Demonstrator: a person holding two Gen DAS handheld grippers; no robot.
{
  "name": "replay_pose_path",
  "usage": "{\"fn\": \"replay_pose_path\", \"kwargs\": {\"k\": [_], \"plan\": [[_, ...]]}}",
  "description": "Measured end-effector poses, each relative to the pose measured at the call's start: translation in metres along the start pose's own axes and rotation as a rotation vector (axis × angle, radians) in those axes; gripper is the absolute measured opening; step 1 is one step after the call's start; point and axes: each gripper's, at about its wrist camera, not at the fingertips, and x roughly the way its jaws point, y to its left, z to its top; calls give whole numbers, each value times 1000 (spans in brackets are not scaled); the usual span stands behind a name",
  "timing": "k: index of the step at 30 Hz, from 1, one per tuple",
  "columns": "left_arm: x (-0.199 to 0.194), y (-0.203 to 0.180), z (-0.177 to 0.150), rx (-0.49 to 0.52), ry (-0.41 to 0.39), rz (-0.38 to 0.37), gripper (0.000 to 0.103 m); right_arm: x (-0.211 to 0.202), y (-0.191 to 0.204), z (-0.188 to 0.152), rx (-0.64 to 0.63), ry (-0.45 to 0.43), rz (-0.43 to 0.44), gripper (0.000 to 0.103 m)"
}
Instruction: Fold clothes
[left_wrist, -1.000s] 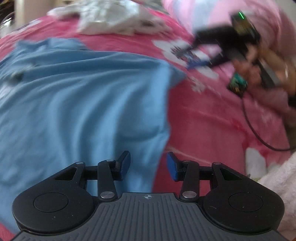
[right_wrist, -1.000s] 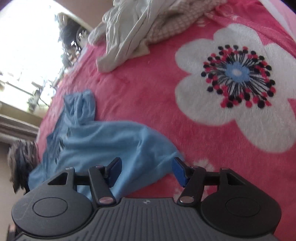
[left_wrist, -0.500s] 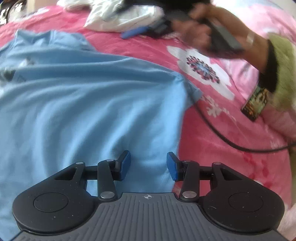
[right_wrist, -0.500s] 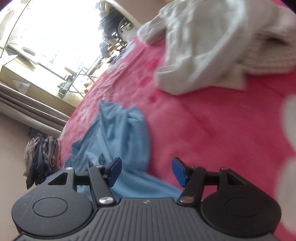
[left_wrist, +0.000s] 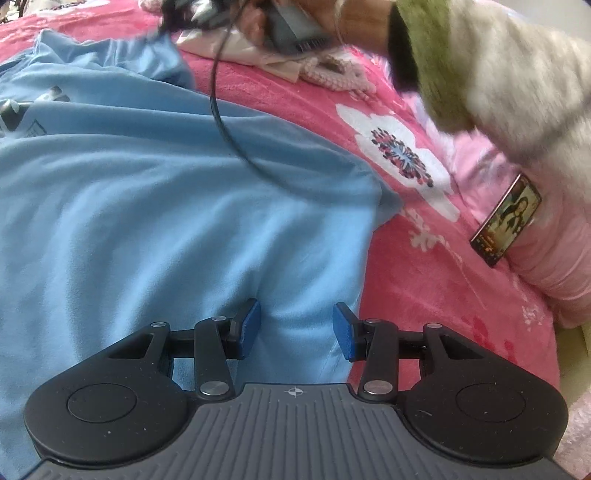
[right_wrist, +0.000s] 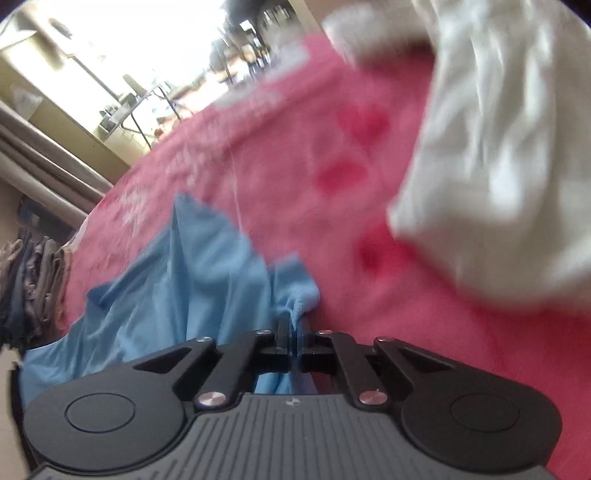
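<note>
A light blue T-shirt (left_wrist: 155, 206) lies spread on a pink flowered blanket (left_wrist: 436, 280). My left gripper (left_wrist: 296, 330) is open and hovers over the shirt's near right edge. My right gripper (right_wrist: 294, 325) is shut on a bunched edge of the blue T-shirt (right_wrist: 192, 280) at the shirt's far side. In the left wrist view the right gripper's body (left_wrist: 291, 27) and the hand holding it show at the top, with its black cable (left_wrist: 236, 140) hanging across the shirt.
A pile of white and cream clothes (right_wrist: 498, 147) lies on the blanket (right_wrist: 332, 147) just beyond the shirt, also seen in the left wrist view (left_wrist: 303, 64). A phone (left_wrist: 506, 221) leans against a pink pillow (left_wrist: 554, 258) at the right. Darker clothes (right_wrist: 33, 280) hang off the bed's left.
My right gripper moved across to the shirt's far edge and closed on the fabric. My left gripper stayed open and drifted slightly further over the shirt.
</note>
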Motion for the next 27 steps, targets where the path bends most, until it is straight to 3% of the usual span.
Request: {"fn": "replay_pose_path", "kwargs": {"k": [4,10,16,21,22,23,25,27], "plan": [[0,0,2,14,11,-8,43,-7,12,45,-96,-101,-77,3],[0,-3,2,46,26,-1,43,10,29,100,-246,-165,-211,3],[-1,-4,2,60,33,3,43,37,31,125,-353,-162,-356,3],[0,-7,1,85,37,14,43,71,17,119,-355,-114,-463,5],[1,-8,1,90,36,16,43,79,13,117,-358,-94,-490,9],[1,-9,1,94,36,18,44,82,12,115,-365,-84,-519,26],[1,-10,0,103,36,22,44,77,11,113,-382,-119,-572,50],[1,-11,0,105,36,22,44,50,8,114,-368,-189,-529,53]]}}
